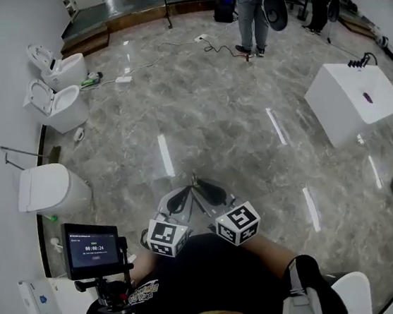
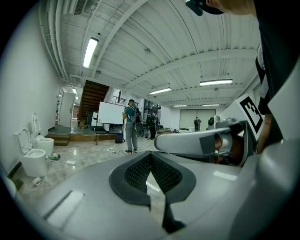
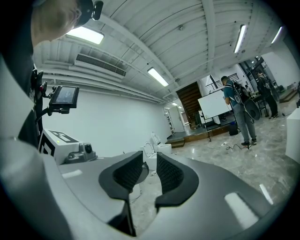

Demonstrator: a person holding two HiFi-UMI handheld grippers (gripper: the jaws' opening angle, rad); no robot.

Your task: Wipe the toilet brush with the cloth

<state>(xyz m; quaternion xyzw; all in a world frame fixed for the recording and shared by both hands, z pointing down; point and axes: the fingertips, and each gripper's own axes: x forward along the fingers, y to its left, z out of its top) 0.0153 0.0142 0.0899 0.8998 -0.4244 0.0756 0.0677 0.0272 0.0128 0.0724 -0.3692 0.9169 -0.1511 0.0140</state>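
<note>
- Left grey two-jaw tool (image 2: 150,157): black ribbed pads pressed together at their tips, pinching nothing.
- Right grey two-jaw tool (image 3: 150,169): pads slightly spread, nothing between them.
- Toilet brush and cloth: cannot tell where they are.
- White toilets (image 1: 64,104): by the wall, well apart from both tools.

Your small screen (image 1: 89,250), at about eight o'clock in the head view, shows one white line of digits that looks like 00:00:24. The smaller line above it is too fine to read. Toward five o'clock from the screen, the white print (image 1: 143,294) on your black shirt can't be made out. Near six o'clock, the left marker cube (image 1: 167,238) and the right marker cube (image 1: 237,223) carry only black-and-white square patterns, with no letters or numbers.
</note>
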